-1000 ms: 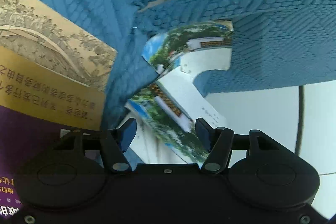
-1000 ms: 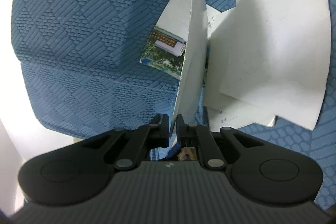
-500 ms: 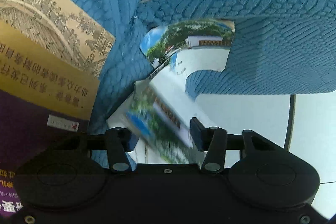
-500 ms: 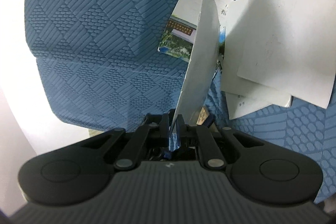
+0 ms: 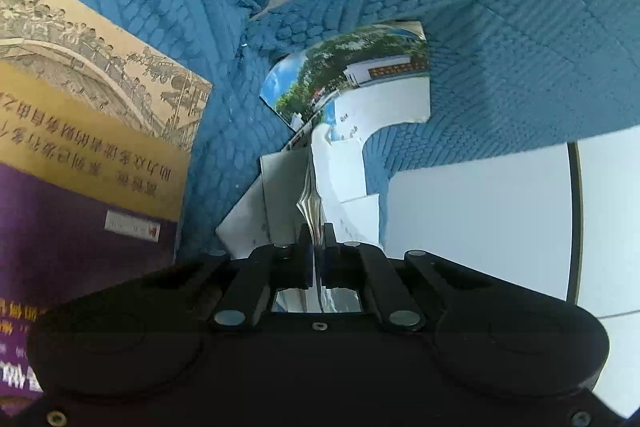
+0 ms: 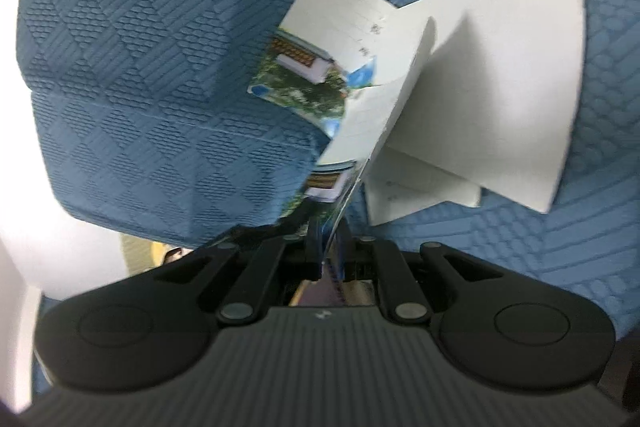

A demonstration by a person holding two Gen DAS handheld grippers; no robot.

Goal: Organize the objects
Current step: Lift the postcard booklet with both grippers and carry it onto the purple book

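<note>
Card (image 5: 310, 195) edge-on in just-closed left claw (image 5: 316, 239); right claw (image 6: 326, 239) apparently pinching another card (image 6: 384, 107)

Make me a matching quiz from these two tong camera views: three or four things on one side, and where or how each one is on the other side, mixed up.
Things:
1. left tongs
2. purple and yellow booklet
3. blank white sheet
4. blue cloth

States:
A. lies flat over other papers
B. covers the surface under everything
C. shut on a thin glossy leaflet
D. lies on the cloth at the left of the left view, not gripped

Pairs: 1-C, 2-D, 3-A, 4-B
</note>
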